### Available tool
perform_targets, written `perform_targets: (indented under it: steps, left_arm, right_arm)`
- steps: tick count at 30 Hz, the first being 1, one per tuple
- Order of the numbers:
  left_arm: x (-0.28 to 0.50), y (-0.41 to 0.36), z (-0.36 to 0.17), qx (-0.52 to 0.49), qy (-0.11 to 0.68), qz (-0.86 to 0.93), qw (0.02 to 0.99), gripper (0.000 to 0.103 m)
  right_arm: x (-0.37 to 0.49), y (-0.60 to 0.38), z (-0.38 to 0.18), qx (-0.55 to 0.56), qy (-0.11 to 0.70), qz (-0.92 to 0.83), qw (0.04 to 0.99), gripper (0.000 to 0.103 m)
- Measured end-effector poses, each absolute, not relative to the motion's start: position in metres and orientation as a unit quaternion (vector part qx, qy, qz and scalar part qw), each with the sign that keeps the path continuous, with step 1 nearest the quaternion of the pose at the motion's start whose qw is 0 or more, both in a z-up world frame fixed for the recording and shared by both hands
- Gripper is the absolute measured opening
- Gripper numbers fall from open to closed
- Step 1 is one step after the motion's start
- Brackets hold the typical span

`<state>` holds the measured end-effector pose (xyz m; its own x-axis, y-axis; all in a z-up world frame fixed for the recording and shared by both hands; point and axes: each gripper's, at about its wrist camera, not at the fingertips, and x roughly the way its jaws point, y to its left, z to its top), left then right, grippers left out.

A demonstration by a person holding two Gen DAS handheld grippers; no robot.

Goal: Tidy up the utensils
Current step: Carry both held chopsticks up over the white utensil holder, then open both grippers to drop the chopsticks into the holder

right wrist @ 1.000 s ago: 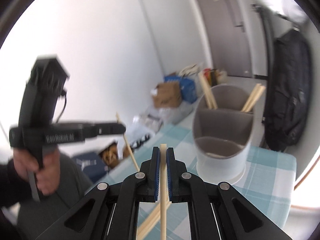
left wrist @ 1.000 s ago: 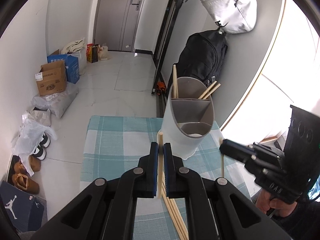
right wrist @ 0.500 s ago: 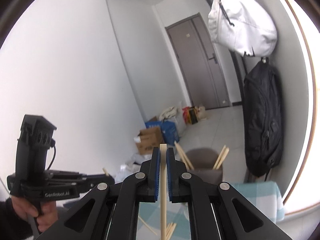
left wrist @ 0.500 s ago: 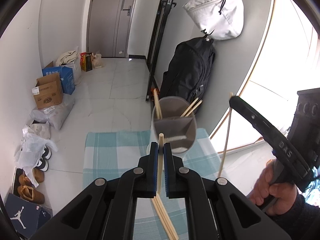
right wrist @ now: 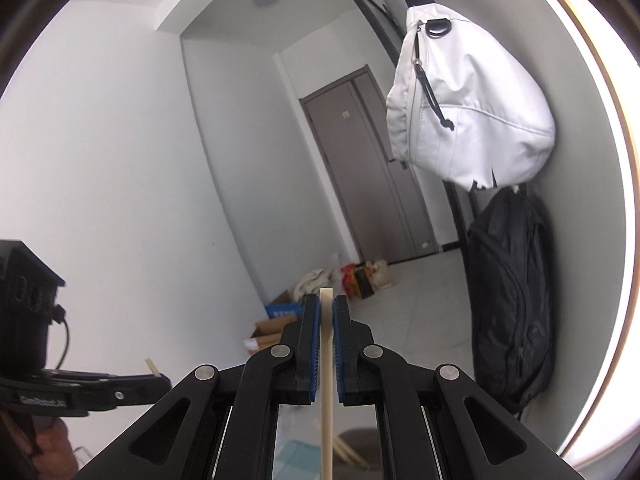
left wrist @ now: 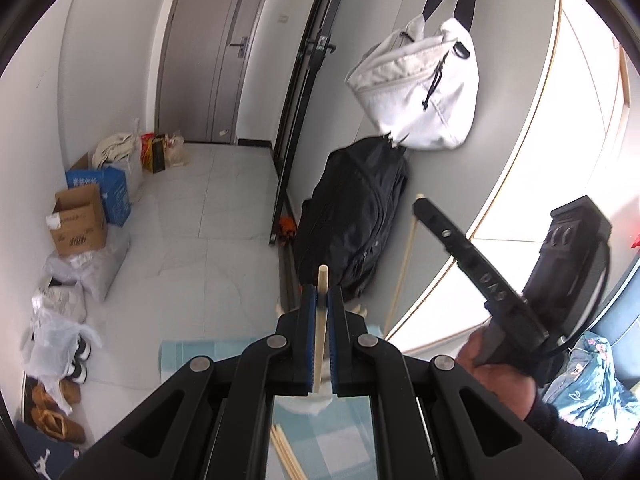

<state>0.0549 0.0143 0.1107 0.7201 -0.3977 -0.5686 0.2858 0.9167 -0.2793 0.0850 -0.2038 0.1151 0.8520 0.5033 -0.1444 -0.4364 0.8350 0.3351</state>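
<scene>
My left gripper (left wrist: 321,292) is shut on a wooden chopstick (left wrist: 320,344) that stands upright between its blue pads. The right gripper (right wrist: 326,304) is shut on a pale chopstick (right wrist: 327,392), also upright. Both are held high above the table. The grey utensil holder (right wrist: 362,438) shows only as a rim below the right fingers, with chopsticks (right wrist: 345,453) leaning inside it. In the left wrist view the holder is mostly hidden under the fingers. Several loose chopsticks (left wrist: 286,456) lie on the teal checked cloth (left wrist: 180,356). The right gripper (left wrist: 424,210) also appears there with its chopstick (left wrist: 404,264) hanging down.
A black backpack (left wrist: 356,220) leans on the wall behind the table, and a white bag (left wrist: 420,92) hangs above it. Cardboard boxes (left wrist: 80,220), plastic bags and shoes (left wrist: 60,420) line the floor at left. A person's hand (left wrist: 496,364) holds the right gripper.
Both grippers have risen with their chopsticks still clamped. The holder and cloth have dropped toward the bottom of both views, and the right gripper has tipped up toward level.
</scene>
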Motion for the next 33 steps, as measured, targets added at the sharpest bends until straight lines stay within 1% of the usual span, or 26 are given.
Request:
perform_targets:
  steps: [6, 15, 20, 33]
  left_arm:
    - [0.086, 0.005, 0.111, -0.078, 0.320, -0.189, 0.925, 0.001]
    - [0.120, 0.000, 0.077, -0.065, 0.350, -0.192, 0.915, 0.001]
    - [0.126, -0.002, 0.061, -0.064, 0.366, -0.193, 0.908, 0.001]
    - [0.130, -0.007, 0.055, -0.065, 0.382, -0.206, 0.898, 0.001]
  right_arm:
    - [0.125, -0.200, 0.106, 0.148, 0.118, 0.202, 0.961, 0.006]
    - [0.163, -0.191, 0.070, 0.152, 0.124, 0.159, 0.968, 0.006]
    - [0.166, -0.184, 0.054, 0.134, 0.117, 0.164, 0.970, 0.006]
    - [0.150, -0.181, 0.037, 0.105, 0.115, 0.195, 0.968, 0.006]
